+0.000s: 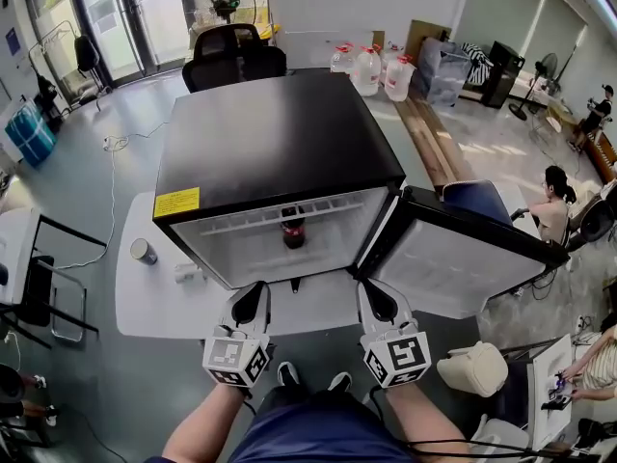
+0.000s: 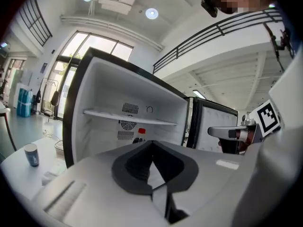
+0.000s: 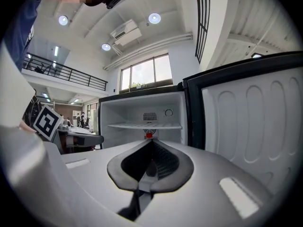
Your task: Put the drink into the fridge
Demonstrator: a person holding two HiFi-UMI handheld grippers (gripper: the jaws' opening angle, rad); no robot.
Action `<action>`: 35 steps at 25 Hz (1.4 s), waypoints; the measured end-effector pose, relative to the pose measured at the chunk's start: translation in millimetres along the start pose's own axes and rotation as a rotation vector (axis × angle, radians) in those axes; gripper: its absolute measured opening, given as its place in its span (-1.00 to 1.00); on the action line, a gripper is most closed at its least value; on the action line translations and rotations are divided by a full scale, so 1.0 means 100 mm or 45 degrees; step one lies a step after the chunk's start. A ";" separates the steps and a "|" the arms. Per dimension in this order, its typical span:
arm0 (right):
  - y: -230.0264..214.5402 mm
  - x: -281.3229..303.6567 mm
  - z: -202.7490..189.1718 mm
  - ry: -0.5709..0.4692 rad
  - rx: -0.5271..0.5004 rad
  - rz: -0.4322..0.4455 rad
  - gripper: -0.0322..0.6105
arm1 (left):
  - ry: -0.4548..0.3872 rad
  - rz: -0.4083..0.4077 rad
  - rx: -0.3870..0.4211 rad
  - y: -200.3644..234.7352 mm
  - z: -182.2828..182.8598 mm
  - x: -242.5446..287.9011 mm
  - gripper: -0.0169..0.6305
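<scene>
The drink (image 1: pixel 293 230), a dark cola bottle with a red cap, stands upright inside the open black mini fridge (image 1: pixel 275 143), near the front under its shelf. Its red cap (image 2: pixel 140 131) peeks over my left jaws, and the cap (image 3: pixel 149 135) shows over my right jaws too. My left gripper (image 1: pixel 253 297) hangs in front of the fridge opening, a little back from it, its jaws shut with nothing between them. My right gripper (image 1: pixel 374 295) hovers beside it near the door hinge, also shut and empty.
The fridge door (image 1: pixel 472 249) swings wide open to the right. The fridge sits on a white table (image 1: pixel 154 297) with a small cup (image 1: pixel 143 251) at the left. An office chair (image 1: pixel 231 56) and water jugs (image 1: pixel 371 70) stand behind; a person (image 1: pixel 549 201) sits at right.
</scene>
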State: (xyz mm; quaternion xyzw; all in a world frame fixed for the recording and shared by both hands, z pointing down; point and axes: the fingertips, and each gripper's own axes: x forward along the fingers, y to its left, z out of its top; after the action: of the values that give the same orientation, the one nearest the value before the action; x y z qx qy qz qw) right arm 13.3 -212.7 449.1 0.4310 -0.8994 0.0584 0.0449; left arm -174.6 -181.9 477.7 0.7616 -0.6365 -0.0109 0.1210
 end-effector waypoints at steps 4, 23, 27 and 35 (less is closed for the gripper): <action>0.04 -0.02 0.03 -0.010 -0.005 0.022 -0.88 | -0.008 0.024 0.001 -0.01 0.00 -0.07 -0.93; 0.11 -0.08 0.27 -0.082 -0.044 0.074 -0.88 | -0.110 0.056 0.088 -0.08 0.35 -0.23 -0.93; 0.15 -0.09 0.28 -0.080 -0.054 0.089 -0.88 | -0.113 0.073 0.091 -0.04 0.37 -0.26 -0.93; 0.16 -0.12 0.29 -0.086 -0.052 0.090 -0.88 | -0.102 0.054 0.091 -0.07 0.37 -0.24 -0.93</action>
State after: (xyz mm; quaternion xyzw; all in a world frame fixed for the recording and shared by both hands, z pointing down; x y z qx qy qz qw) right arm 7.1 -197.6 418.2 0.3996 -0.9160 0.0268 0.0211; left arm -178.3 -163.5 437.4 0.7507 -0.6569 -0.0162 0.0681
